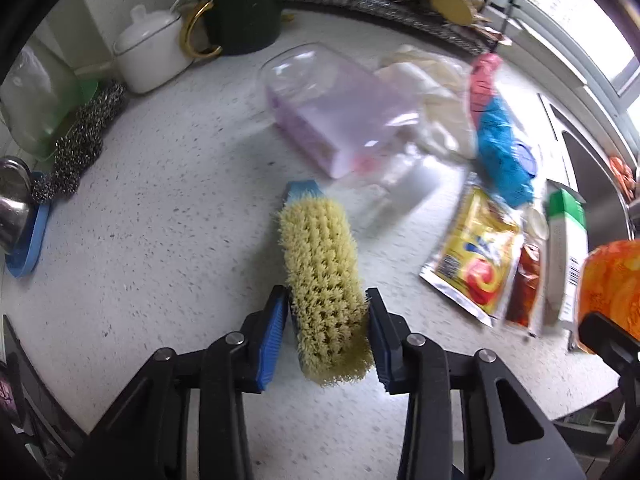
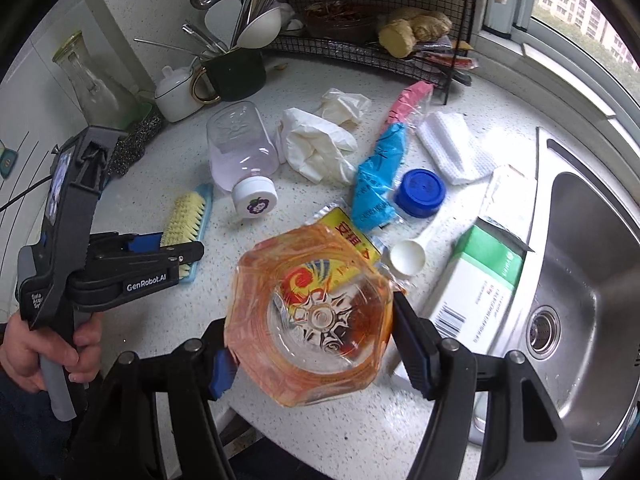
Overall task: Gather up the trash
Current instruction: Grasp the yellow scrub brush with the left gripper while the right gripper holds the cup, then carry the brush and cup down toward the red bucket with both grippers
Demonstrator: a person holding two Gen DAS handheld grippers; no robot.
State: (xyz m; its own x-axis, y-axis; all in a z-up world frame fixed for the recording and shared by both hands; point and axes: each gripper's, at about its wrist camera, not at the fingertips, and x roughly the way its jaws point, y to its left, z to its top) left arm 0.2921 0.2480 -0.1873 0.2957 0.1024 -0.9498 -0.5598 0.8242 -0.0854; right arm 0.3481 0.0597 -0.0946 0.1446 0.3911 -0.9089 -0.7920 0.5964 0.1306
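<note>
My left gripper point(image 1: 326, 296) is shut on a scrub brush point(image 1: 320, 264) with yellow bristles and a blue back, gripped at its near end above the speckled counter point(image 1: 180, 220). From the right wrist view the same brush point(image 2: 186, 216) sits in the left gripper point(image 2: 192, 254), which a hand holds. My right gripper point(image 2: 312, 332) is shut on a clear bottle with an orange label point(image 2: 312, 320), seen bottom-on. Trash lies beyond: a pink-tinted bottle with a white cap point(image 2: 240, 152), crumpled white gloves point(image 2: 316, 144), a blue and pink bag point(image 2: 380, 176), a yellow sachet point(image 1: 476, 264).
A blue lid point(image 2: 420, 192), white scoop point(image 2: 408, 258), green and white carton point(image 2: 480, 280) and folded white cloth point(image 2: 452, 148) lie near the steel sink point(image 2: 580, 280) on the right. A wire rack point(image 2: 360, 40), dark mug of utensils point(image 2: 236, 72) and white pot point(image 2: 176, 92) line the back.
</note>
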